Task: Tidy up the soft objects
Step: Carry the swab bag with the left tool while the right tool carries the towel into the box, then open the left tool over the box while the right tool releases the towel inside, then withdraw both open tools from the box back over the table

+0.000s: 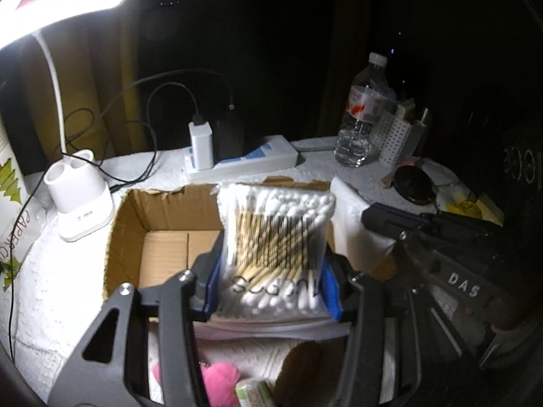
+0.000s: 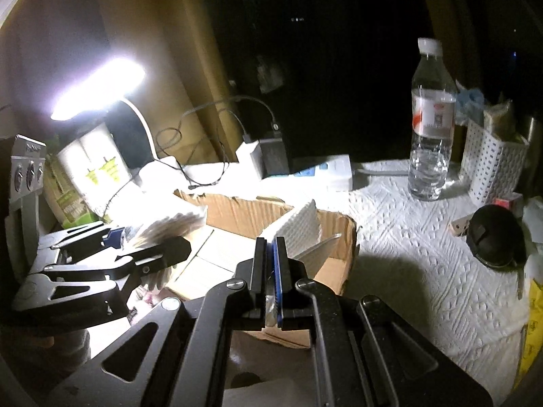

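Observation:
My left gripper is shut on a clear bag of cotton swabs and holds it above the near side of an open cardboard box. My right gripper is shut on a white pack of cotton pads, held over the box's right side. The pads also show at the right of the box in the left wrist view. The left gripper with the swabs shows in the right wrist view. A pink soft thing lies below the left gripper.
A white desk lamp base, a power strip with charger, a water bottle, a white perforated basket and a black round object stand on the white cloth. Cables trail behind the box.

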The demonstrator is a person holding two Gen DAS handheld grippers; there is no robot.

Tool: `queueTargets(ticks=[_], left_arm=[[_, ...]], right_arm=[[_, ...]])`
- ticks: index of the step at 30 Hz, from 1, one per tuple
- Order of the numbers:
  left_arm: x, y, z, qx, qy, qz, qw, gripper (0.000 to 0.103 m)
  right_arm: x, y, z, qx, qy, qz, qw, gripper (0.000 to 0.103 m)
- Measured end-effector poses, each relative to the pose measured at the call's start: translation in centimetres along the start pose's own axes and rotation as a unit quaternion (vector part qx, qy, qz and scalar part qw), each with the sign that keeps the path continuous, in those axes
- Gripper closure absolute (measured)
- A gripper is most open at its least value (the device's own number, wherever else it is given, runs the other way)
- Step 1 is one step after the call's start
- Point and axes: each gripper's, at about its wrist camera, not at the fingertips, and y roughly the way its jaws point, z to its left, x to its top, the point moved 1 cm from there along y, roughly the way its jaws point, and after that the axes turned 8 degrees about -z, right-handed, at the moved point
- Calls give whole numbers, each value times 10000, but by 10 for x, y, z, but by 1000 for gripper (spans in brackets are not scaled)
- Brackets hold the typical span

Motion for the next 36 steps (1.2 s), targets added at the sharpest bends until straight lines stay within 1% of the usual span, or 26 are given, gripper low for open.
queueTargets(ticks=[7,12,16,19,23,24,25,26,28,29,36], left_arm=[[-4,22,-5,-54,30,208,9998,54],[-8,38,-9,-129,16,370,9992,54],[-12,50,-9,-214,-85,559,9982,53],[-13,56,-8,-209,-143,705,9972,52],[-13,52,-8,-223,-157,684,9973,47],[-13,50,-7,-237,-162,662,9974,39],[-12,47,-7,-250,-167,637,9975,29],[-12,44,-7,-275,-178,600,9977,26],[-9,37,-6,-313,-202,530,9979,25],[-8,33,-6,-301,-197,486,9982,25],[-3,5,0,-248,-228,307,9990,25]], right_arm=[[-8,18,-11,-150,24,259,9995,99],[-17,31,-15,-294,-78,472,9984,99],[-18,31,-14,-332,-128,479,9982,99],[-17,31,-14,-329,-112,490,9982,99],[-15,28,-15,-342,-44,494,9982,98],[-14,27,-16,-351,-37,488,9982,95],[-13,26,-16,-363,-32,475,9982,90],[-12,24,-16,-379,-30,464,9982,87],[-9,19,-15,-399,-14,438,9982,70],[-8,16,-15,-418,-11,408,9983,68],[-1,-10,-6,-603,-97,255,9978,68]])
